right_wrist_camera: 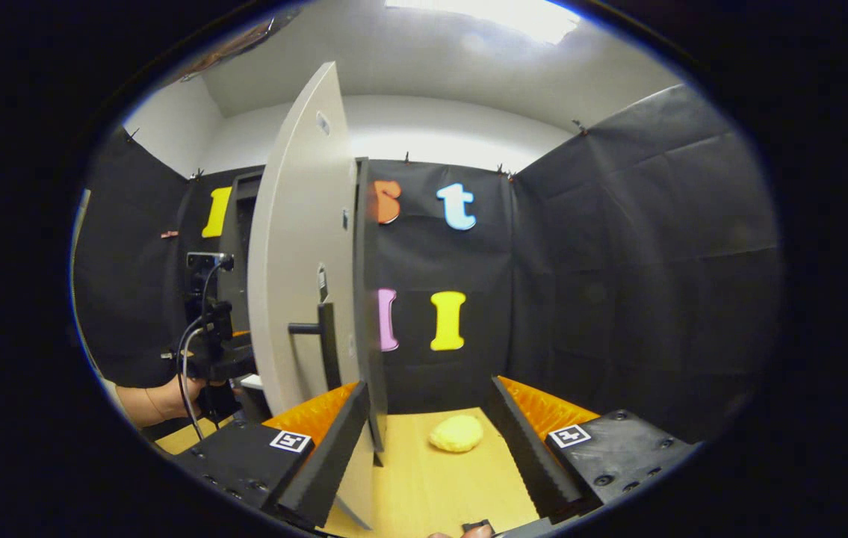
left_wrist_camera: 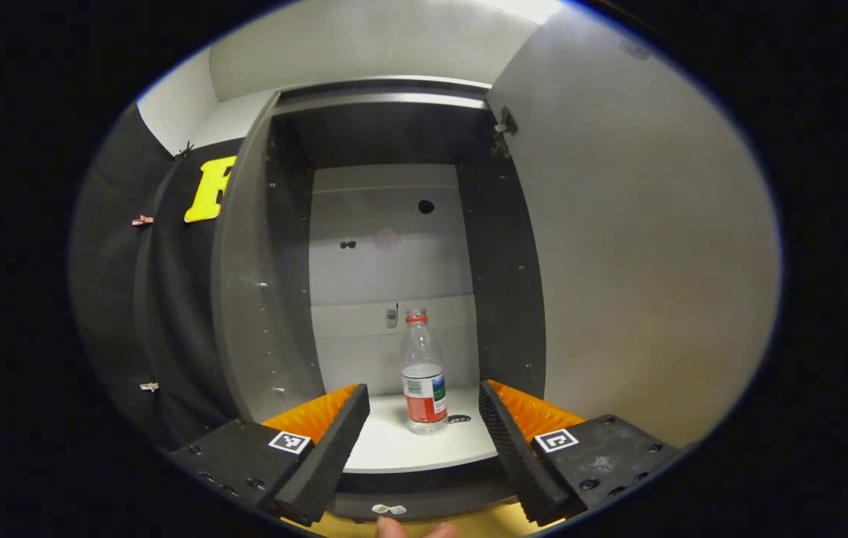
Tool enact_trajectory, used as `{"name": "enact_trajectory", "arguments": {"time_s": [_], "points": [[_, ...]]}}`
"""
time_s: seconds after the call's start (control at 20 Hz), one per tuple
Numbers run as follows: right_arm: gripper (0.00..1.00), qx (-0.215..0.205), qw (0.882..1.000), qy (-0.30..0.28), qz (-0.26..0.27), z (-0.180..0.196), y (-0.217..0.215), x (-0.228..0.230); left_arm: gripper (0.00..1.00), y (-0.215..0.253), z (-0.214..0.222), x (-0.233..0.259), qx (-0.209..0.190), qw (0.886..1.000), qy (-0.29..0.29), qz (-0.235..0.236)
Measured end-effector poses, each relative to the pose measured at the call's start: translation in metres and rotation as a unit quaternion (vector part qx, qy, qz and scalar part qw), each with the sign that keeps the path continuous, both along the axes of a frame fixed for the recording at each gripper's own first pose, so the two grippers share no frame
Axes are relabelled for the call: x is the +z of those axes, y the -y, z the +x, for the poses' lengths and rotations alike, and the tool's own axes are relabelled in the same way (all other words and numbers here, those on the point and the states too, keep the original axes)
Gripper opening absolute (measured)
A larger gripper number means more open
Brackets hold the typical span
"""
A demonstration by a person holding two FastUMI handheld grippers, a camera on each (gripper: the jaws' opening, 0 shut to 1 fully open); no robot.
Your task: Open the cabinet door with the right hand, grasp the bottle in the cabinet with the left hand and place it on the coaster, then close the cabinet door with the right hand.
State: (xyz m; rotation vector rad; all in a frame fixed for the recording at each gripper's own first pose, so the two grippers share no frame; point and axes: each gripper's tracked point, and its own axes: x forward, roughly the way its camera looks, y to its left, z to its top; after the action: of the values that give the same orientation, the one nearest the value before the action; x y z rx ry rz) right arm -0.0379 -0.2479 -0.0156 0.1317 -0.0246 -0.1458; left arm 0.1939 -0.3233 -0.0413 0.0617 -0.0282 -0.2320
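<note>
Between the two spread fingers of the left tongs (left_wrist_camera: 424,407), which hold nothing, a clear plastic bottle (left_wrist_camera: 424,373) with a red cap stands upright on the pale floor of the cabinet (left_wrist_camera: 394,448). The bottle sits toward the front of the cabinet, a little ahead of the fingertips and not yet touched. Beyond the bottle lies the cabinet's grey back wall, and to the right of the bottle the cabinet door (left_wrist_camera: 640,246) stands swung wide open.

From the right gripper view, the right tongs (right_wrist_camera: 427,418) are also wide open and empty, just beside the open door's edge, with the door's dark handle (right_wrist_camera: 323,344) slightly to the left. Past the door, a yellowish round coaster (right_wrist_camera: 456,433) lies on the tan tabletop (right_wrist_camera: 424,486), well apart from the cabinet's inside.

Judging by this, the door-opening step looks complete. Grasping the bottle, setting it on the coaster and shutting the door remain.
</note>
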Motion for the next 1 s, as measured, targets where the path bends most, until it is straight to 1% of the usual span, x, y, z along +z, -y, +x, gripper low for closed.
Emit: {"name": "enact_trajectory", "arguments": {"time_s": [0.05, 0.1, 0.2, 0.25, 0.3, 0.45, 0.5, 0.55, 0.65, 0.8, 0.85, 0.9, 0.95, 1.0], "points": [[0.99, -0.026, 0.999, 0.013, -0.014, 0.001, 0.014, 0.001, 0.93, 0.005, 0.011, -0.004, 0.002, 1.0, -0.001, 0.0], [0.99, -0.045, 0.999, 0.015, -0.025, -0.002, 0.025, -0.003, 0.94, 0.01, 0.023, -0.009, 0.004, 1.0, -0.002, 0.003], [0.98, -0.044, 0.999, -0.005, -0.024, -0.001, 0.029, -0.016, 0.95, 0.016, 0.046, -0.021, 0.011, 1.0, -0.007, 0.008], [0.98, -0.045, 0.999, -0.016, -0.018, -0.001, 0.032, -0.022, 0.97, 0.019, 0.056, -0.026, 0.014, 1.0, -0.008, 0.008], [0.98, -0.048, 0.998, -0.022, -0.017, 0.001, 0.039, -0.025, 0.97, 0.022, 0.065, -0.031, 0.018, 1.0, -0.009, 0.007], [0.98, -0.055, 0.998, -0.028, -0.015, 0.007, 0.054, -0.03, 0.96, 0.022, 0.095, -0.044, 0.039, 0.999, -0.017, 0.004], [0.98, -0.055, 0.998, -0.03, -0.013, 0.009, 0.058, -0.033, 0.99, 0.02, 0.104, -0.048, 0.047, 0.999, -0.019, 0.006], [0.98, -0.055, 0.998, -0.033, -0.015, 0.01, 0.062, -0.036, 0.97, 0.022, 0.113, -0.05, 0.049, 0.999, -0.019, 0.008], [0.98, -0.055, 0.997, -0.042, -0.019, 0.013, 0.069, -0.045, 0.97, 0.024, 0.129, -0.058, 0.051, 0.998, -0.024, 0.012], [0.98, -0.049, 0.997, -0.052, -0.015, 0.018, 0.07, -0.053, 0.99, 0.025, 0.154, -0.071, 0.061, 0.998, -0.036, 0.003], [0.98, -0.047, 0.997, -0.053, -0.016, 0.019, 0.07, -0.054, 0.96, 0.026, 0.161, -0.074, 0.062, 0.997, -0.038, 0.0], [1.0, -0.044, 0.997, -0.055, -0.018, 0.019, 0.07, -0.055, 0.97, 0.026, 0.167, -0.076, 0.063, 0.997, -0.038, 0.001], [0.98, -0.041, 0.997, -0.058, -0.021, 0.02, 0.069, -0.057, 0.97, 0.028, 0.171, -0.078, 0.059, 0.998, -0.038, 0.004], [0.98, -0.04, 0.997, -0.06, -0.024, 0.021, 0.068, -0.058, 0.96, 0.03, 0.174, -0.08, 0.055, 0.998, -0.04, 0.006]]}}
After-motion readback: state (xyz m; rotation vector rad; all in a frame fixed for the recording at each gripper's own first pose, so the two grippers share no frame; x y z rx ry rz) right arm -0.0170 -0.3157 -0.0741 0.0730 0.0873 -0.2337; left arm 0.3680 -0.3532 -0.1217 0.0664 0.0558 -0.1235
